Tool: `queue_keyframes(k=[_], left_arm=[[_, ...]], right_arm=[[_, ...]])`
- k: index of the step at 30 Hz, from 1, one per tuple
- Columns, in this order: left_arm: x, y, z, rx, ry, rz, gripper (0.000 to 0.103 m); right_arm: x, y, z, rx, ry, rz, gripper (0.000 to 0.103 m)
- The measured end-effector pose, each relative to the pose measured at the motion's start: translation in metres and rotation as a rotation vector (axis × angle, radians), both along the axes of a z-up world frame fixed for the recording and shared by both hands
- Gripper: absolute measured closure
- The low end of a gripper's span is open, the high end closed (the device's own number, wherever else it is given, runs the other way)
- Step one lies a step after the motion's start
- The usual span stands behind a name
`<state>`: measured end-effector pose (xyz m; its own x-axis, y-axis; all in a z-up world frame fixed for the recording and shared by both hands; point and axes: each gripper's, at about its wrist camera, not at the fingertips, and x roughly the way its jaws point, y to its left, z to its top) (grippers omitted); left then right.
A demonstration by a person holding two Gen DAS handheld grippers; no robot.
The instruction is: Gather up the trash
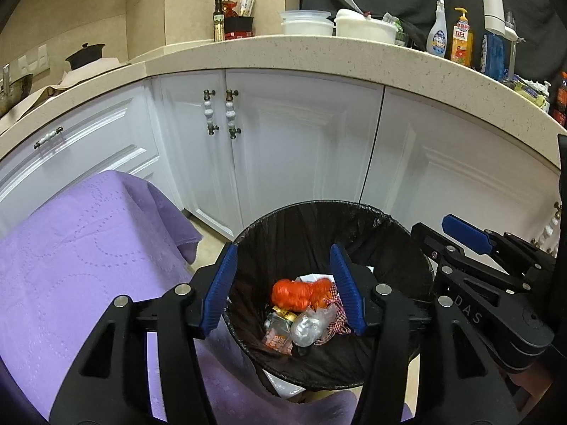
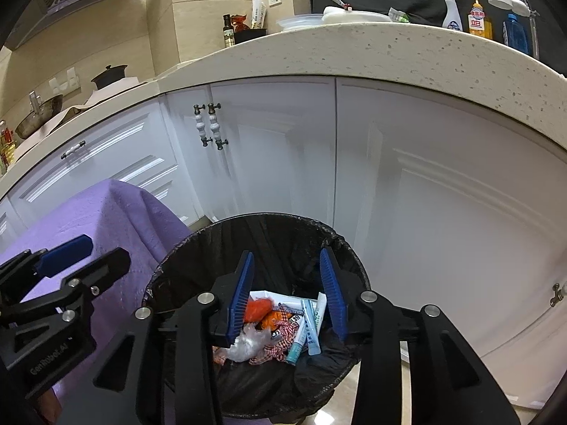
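1. Black plastic lines the trash bin, which stands on the floor close against the white cabinet doors, with a purple cloth draped just to its left.
2. Both claws hang over the bin's mouth, side by side, tilted downward.
3. The left gripper has its blue pads spread apart; nothing sits between them, only the rubbish far below.
4. The right gripper is also parted, a little narrower, and its pads press on nothing.
5. At the bottom of the bin lies the trash: an orange crumpled bag, a clear plastic wad, a red-and-white checked scrap and two pale tubes leaning together towards the right side.
6. Something white and flat lies at the far edge of the pile.
7. Above, on the speckled countertop, stand bottles, white containers and an orange soap dispenser, well apart from the bin.
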<state>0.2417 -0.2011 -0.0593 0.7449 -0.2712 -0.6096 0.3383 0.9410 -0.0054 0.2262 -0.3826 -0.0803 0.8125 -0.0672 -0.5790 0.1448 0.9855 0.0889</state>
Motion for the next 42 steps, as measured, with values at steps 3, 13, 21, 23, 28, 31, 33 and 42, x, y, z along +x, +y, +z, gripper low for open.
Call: queue_keyframes(k=[3, 13, 21, 23, 28, 31, 33, 42], left_arm=[[-0.002, 0.0, 0.003, 0.004, -0.011, 0.002, 0.043], [-0.018, 0.014, 0.015, 0.0, -0.051, 0.03, 0.032], [-0.043, 0.04, 0.025, -0.007, -0.066, 0.062, 0.027], [-0.05, 0.047, 0.028, -0.017, -0.07, 0.073, 0.027], [-0.064, 0.061, 0.039, -0.024, -0.085, 0.094, 0.022], [-0.072, 0.068, 0.045, -0.022, -0.091, 0.109, 0.022], [-0.076, 0.073, 0.05, -0.032, -0.091, 0.114, 0.022], [-0.097, 0.09, 0.065, -0.052, -0.125, 0.144, 0.018]], right_arm=[[-0.003, -0.001, 0.002, -0.002, -0.005, -0.012, 0.051], [-0.021, 0.006, 0.014, -0.025, -0.03, -0.031, 0.032], [-0.047, 0.019, 0.024, -0.044, -0.046, -0.034, 0.028], [-0.054, 0.022, 0.029, -0.049, -0.056, -0.032, 0.028], [-0.068, 0.033, 0.041, -0.074, -0.073, -0.028, 0.026], [-0.077, 0.04, 0.05, -0.09, -0.087, -0.025, 0.025], [-0.081, 0.043, 0.053, -0.093, -0.091, -0.024, 0.024], [-0.101, 0.055, 0.068, -0.12, -0.121, -0.009, 0.023]])
